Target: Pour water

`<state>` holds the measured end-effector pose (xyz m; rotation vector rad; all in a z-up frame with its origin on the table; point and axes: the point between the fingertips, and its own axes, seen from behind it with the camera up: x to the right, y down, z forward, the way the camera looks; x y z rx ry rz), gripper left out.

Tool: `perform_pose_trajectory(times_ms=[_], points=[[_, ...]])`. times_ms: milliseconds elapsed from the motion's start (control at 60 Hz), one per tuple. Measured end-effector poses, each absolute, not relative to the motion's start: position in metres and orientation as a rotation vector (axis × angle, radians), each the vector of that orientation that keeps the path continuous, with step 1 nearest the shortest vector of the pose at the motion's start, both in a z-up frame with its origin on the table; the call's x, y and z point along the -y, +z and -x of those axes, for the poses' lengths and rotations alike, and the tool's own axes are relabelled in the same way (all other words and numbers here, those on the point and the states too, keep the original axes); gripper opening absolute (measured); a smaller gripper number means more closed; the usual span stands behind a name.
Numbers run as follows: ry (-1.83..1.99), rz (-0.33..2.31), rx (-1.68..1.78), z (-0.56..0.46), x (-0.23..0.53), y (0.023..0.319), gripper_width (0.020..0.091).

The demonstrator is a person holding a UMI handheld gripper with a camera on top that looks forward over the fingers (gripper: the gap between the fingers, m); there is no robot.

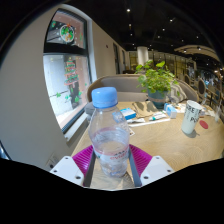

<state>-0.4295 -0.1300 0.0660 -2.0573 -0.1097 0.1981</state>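
The bottle (pixel 109 135) fills the gap straight ahead of the hand-held gripper (pixel 111 160); bare counter (pixel 170 145) lies open rightward, before the cup (pixel 192 117).

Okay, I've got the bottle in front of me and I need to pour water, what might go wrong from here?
1. The bottle has its blue cap on, so nothing pours until that comes off.
2. It is tall and clear, standing between the tongs; whether the pads press it is unclear, so a loose grip may let it slip when tilted.
3. The cup stands well beyond, past papers on the table; spills may wet them.
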Motion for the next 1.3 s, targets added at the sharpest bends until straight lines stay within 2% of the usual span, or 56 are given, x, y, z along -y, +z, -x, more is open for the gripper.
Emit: perform_pose_trajectory(times_ms=[67, 167, 233, 283, 317, 467, 633, 800, 950, 1067, 1300], points=[[0.191, 2.05, 0.105, 0.429, 0.126, 0.066, 0.0538], [0.228, 2.039, 0.098, 0.43, 0.126, 0.067, 0.0405], [0.247, 2.039, 0.095, 0.43, 0.127, 0.07, 0.0361], [0.24, 2.045, 0.102, 0.426, 0.126, 0.071, 0.0362], [0.24, 2.045, 0.112, 0.424, 0.124, 0.074, 0.0322], [0.252, 2.029, 0.085, 0.412, 0.118, 0.103, 0.0321], [0.359, 1.985, -0.024, 0.389, 0.098, 0.16, 0.032], [0.63, 1.92, -0.252, 0.359, 0.063, 0.221, 0.032], [0.961, 1.816, -0.522, 0.318, 0.026, 0.261, 0.0319], [1.225, 1.705, -0.775, 0.282, 0.0, 0.268, 0.0317], [1.611, 1.511, -1.178, 0.239, -0.04, 0.233, 0.0314]])
